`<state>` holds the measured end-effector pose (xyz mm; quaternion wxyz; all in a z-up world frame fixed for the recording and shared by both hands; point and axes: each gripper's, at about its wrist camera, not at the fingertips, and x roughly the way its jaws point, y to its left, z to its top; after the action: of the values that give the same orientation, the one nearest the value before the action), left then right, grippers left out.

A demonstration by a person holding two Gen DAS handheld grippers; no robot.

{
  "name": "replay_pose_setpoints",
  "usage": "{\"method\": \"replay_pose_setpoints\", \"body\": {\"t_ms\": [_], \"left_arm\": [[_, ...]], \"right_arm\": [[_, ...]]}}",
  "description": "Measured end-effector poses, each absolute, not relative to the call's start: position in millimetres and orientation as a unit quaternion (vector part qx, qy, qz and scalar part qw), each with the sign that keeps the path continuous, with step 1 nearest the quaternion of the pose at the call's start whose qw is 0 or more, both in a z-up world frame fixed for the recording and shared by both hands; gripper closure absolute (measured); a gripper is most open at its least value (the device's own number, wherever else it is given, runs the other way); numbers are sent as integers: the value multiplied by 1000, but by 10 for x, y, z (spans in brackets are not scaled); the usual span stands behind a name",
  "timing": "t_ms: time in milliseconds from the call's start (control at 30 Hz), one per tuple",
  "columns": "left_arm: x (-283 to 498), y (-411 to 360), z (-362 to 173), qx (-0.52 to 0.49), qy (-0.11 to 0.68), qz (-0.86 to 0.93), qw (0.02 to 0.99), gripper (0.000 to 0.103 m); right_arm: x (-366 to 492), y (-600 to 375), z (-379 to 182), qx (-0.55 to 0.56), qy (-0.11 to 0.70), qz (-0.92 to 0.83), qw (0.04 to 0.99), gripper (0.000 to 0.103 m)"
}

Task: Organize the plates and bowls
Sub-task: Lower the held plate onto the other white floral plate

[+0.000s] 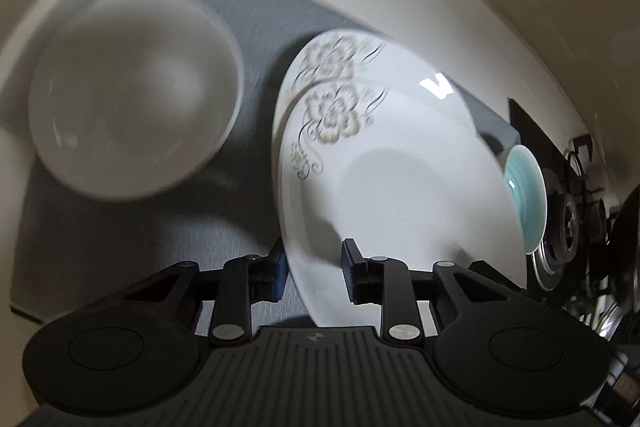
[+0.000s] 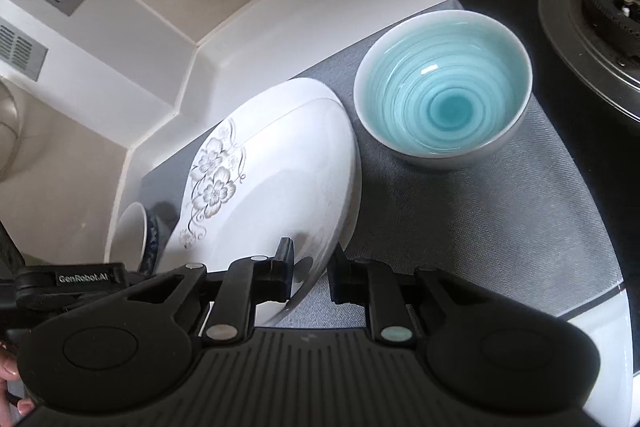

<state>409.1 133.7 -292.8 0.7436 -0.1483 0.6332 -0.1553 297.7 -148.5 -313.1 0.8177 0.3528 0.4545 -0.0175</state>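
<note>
A white plate with a grey flower pattern is tilted up on edge, with a second flowered plate behind it. My left gripper has its fingers on either side of the front plate's rim and grips it. In the right wrist view the same plate leans over a grey mat. My right gripper straddles the plate's lower rim with a gap showing. A turquoise bowl stands on the mat to the right. A plain white bowl, blurred, is at the left.
A gas stove burner on black glass lies at the right. White counter walls enclose the back and left. The left gripper's arm shows at the lower left. The turquoise bowl also shows edge-on in the left wrist view.
</note>
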Motion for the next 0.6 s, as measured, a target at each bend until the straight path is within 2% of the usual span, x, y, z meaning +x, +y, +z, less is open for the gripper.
{"method": "replay_pose_setpoints", "body": {"t_ms": [133,233,300,333,367,400,467,600], "left_arm": [[3967,1413,-2906,-169,623,-177,743,68],[3810,1488,-2882,-200,619,-195,734,68],[3745,1528,-2929,-231,625,-202,718,73],[3721,1543,-2956,-239,625,-197,716,81],[3711,1564,-2982,-250,622,-191,717,84],[3702,1600,-3012,-267,617,-187,716,85],[3707,1629,-3022,-284,605,-187,720,88],[3718,1581,-3002,-266,604,-182,729,88]], "right_arm": [[2995,-1505,-3201,369,454,-32,810,86],[2986,-1506,-3218,374,452,-36,809,85],[2986,-1508,-3240,377,453,-37,807,85],[2981,-1517,-3252,380,452,-39,806,84],[2989,-1508,-3251,378,453,-34,807,80],[3012,-1488,-3242,367,458,-22,810,67],[3042,-1452,-3237,348,473,1,809,56],[2983,-1513,-3225,357,473,0,805,55]]}}
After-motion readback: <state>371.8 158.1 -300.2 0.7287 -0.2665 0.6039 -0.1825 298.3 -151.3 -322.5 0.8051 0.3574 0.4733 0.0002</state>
